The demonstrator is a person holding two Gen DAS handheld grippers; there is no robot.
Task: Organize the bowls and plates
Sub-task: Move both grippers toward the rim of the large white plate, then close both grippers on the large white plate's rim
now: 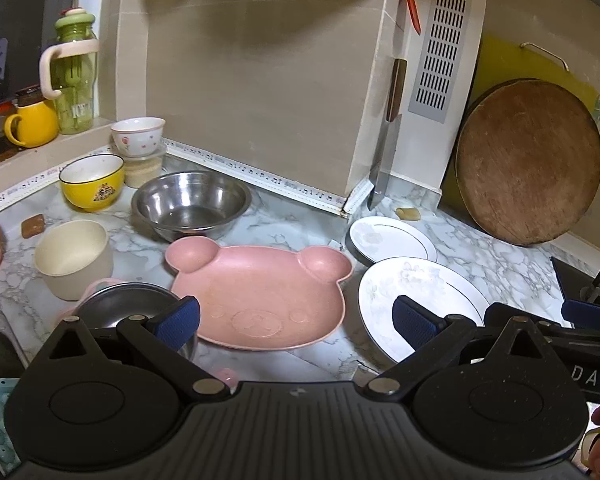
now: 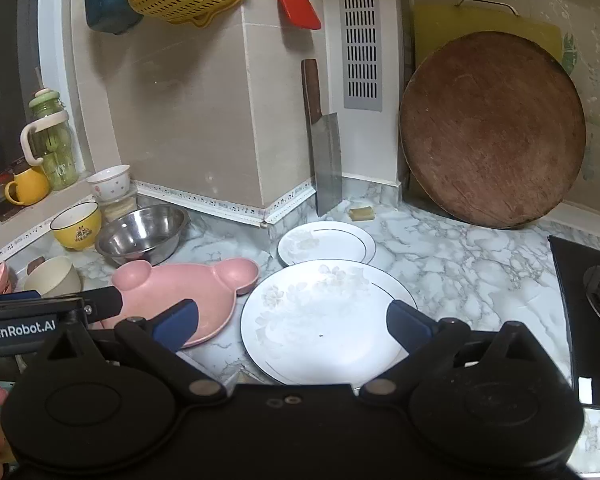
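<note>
A pink bear-shaped plate (image 1: 260, 292) lies on the marble counter; my left gripper (image 1: 296, 322) is open above its near edge, empty. A large white plate (image 2: 320, 316) lies to its right, a smaller white plate (image 2: 326, 244) behind it. My right gripper (image 2: 292, 324) is open over the large plate, empty. Left of the bear plate stand a steel bowl (image 1: 190, 204), a yellow bowl (image 1: 92, 182), a cream bowl (image 1: 74, 258), a white flowered bowl (image 1: 138, 136) and a small steel bowl (image 1: 126, 306).
A round wooden board (image 2: 492, 128) leans on the right wall with a yellow board behind. A cleaver (image 2: 324, 160) leans on the wall corner. A gas stove (image 2: 588, 300) is at the right. A yellow mug (image 1: 32, 124) and green bottle (image 1: 74, 80) stand on the sill.
</note>
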